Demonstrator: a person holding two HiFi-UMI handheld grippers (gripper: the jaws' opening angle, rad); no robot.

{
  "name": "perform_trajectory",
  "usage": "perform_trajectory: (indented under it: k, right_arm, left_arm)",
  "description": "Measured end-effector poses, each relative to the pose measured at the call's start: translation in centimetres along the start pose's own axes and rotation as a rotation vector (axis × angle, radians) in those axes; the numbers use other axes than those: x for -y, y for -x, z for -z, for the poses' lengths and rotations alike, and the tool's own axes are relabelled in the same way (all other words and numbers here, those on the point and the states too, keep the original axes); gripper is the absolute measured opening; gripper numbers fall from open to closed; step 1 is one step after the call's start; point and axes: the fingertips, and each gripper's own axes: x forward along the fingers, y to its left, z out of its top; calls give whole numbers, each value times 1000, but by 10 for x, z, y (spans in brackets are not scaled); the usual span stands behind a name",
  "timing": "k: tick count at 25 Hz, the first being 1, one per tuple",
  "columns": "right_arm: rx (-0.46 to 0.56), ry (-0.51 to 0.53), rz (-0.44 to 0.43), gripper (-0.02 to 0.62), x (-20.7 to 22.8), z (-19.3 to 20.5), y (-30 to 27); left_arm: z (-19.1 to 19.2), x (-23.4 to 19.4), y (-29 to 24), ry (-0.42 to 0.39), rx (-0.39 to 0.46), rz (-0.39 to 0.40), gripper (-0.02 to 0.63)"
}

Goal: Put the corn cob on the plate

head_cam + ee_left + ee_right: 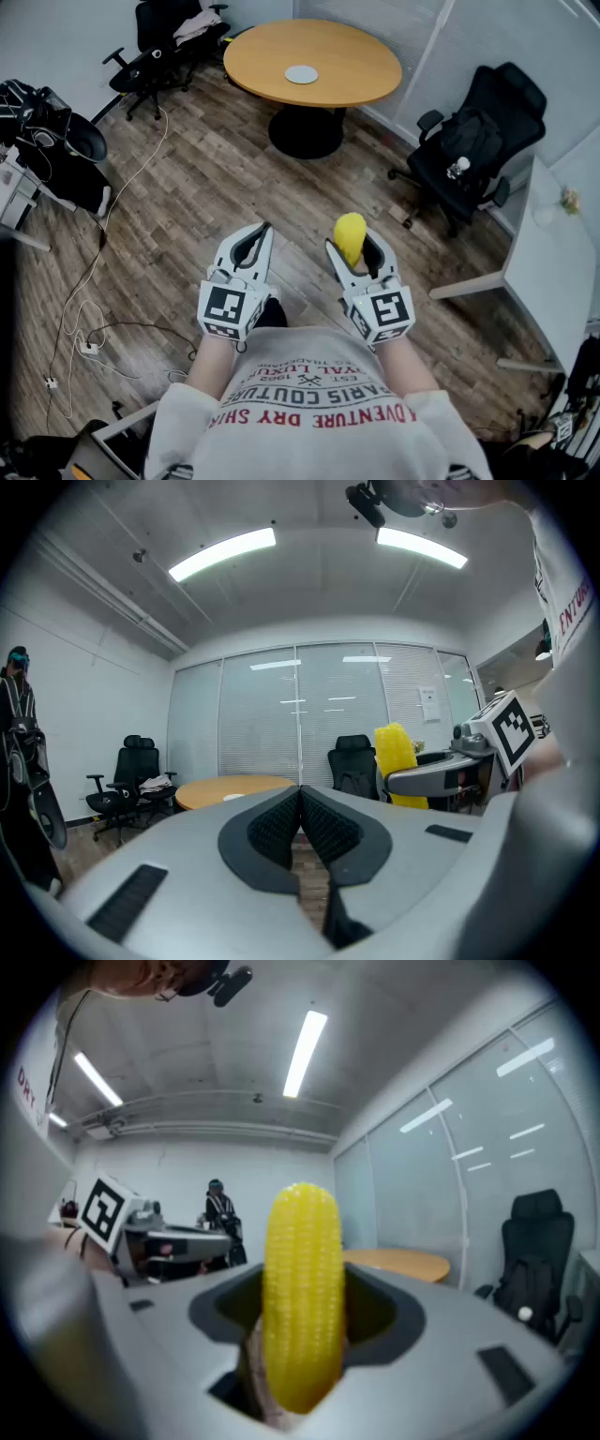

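Corn cob [350,234], bright yellow with neat kernel rows, stands upright, clamped across its lower half by the wide-set jaws of the right gripper [356,251] near the person's chest, well apart from the small pale plate [301,74] on the far round table [361,66]. It looks light, stiff and slightly slick, best gripped across its thick body. Left gripper [260,236], just left, is closed and empty.

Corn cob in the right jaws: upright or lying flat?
Upright. The corn cob stands on end, clamped in the jaws of the right gripper, tip rising above them.
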Motion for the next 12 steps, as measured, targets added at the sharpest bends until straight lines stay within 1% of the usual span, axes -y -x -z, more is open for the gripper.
perform_trajectory:
  k: [6, 12]
  right_arm:
    - [-4, -5, 7, 270, 5, 3, -7]
    - [-31, -19, 9, 270, 6, 8, -11]
  left_arm:
    - [8, -2, -7, -6, -5, 18, 34]
    - [9, -7, -8, 10, -13, 17, 34]
